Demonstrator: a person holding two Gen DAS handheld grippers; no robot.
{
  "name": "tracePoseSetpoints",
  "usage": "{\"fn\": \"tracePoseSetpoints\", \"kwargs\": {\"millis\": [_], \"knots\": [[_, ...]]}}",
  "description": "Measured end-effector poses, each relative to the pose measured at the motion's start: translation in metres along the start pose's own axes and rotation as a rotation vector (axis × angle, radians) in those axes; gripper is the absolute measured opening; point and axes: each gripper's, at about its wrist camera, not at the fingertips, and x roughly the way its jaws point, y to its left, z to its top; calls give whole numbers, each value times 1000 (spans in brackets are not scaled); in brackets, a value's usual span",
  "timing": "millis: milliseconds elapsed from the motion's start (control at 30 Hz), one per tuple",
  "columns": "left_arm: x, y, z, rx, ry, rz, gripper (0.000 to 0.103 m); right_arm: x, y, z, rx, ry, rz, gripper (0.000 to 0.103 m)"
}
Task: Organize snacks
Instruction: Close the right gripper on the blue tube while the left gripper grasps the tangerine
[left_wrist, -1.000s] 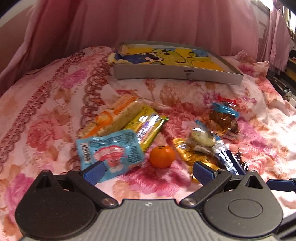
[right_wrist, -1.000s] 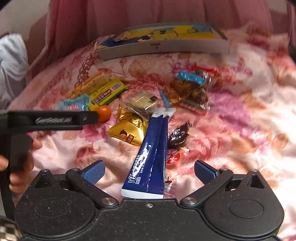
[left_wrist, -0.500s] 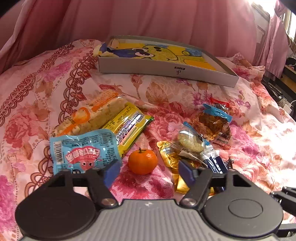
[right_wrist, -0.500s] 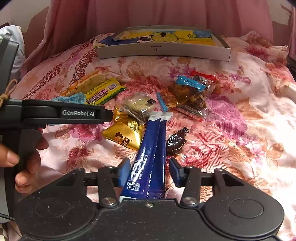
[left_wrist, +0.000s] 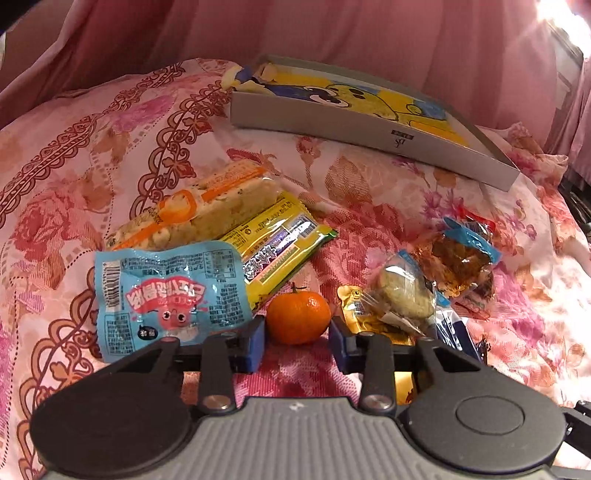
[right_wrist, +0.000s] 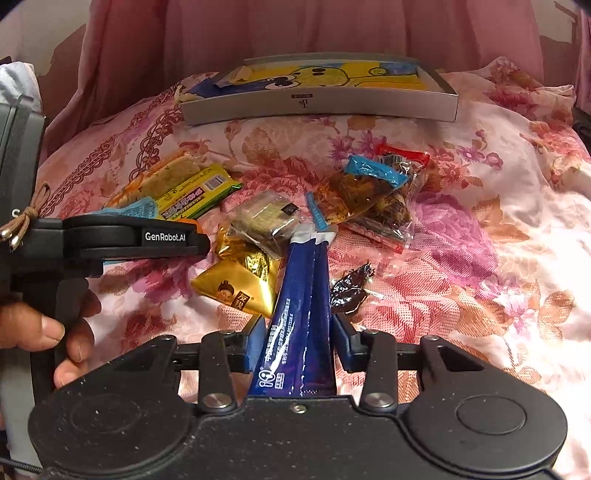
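A small mandarin (left_wrist: 298, 317) lies on the floral bedspread, and my left gripper (left_wrist: 297, 341) has its blue fingers pressed against both sides of it. In the right wrist view, my right gripper (right_wrist: 299, 347) is shut on a pair of long dark-blue sachets (right_wrist: 303, 295) that point away toward the snack pile. A shallow grey box (left_wrist: 369, 125) with a yellow cartoon lining sits at the far side of the bed and is also seen as the grey box (right_wrist: 317, 107).
Loose snacks surround the mandarin: a light-blue packet (left_wrist: 166, 295), a yellow-green bar (left_wrist: 277, 243), an orange-striped cracker pack (left_wrist: 207, 206), a clear-wrapped cookie (left_wrist: 402, 291) and a brown snack bag (left_wrist: 461, 262). A gold packet (right_wrist: 236, 291) lies beside the sachets. A hand (right_wrist: 55, 332) holds the left tool. A pink curtain hangs behind.
Both grippers went from wide open to closed. The left moved forward onto the mandarin. The right closed onto the blue sachets.
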Motion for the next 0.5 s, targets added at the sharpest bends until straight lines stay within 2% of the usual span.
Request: {"fn": "tracePoseSetpoints", "kwargs": {"millis": [300,500], "knots": [[-1,-3,-4,8,-23,18,38,-3,-1,-3,2,-12,14,32],[-11,-7,-11,29,-42,-8,38,-4,-2,-4,15,-4,44,26]]}}
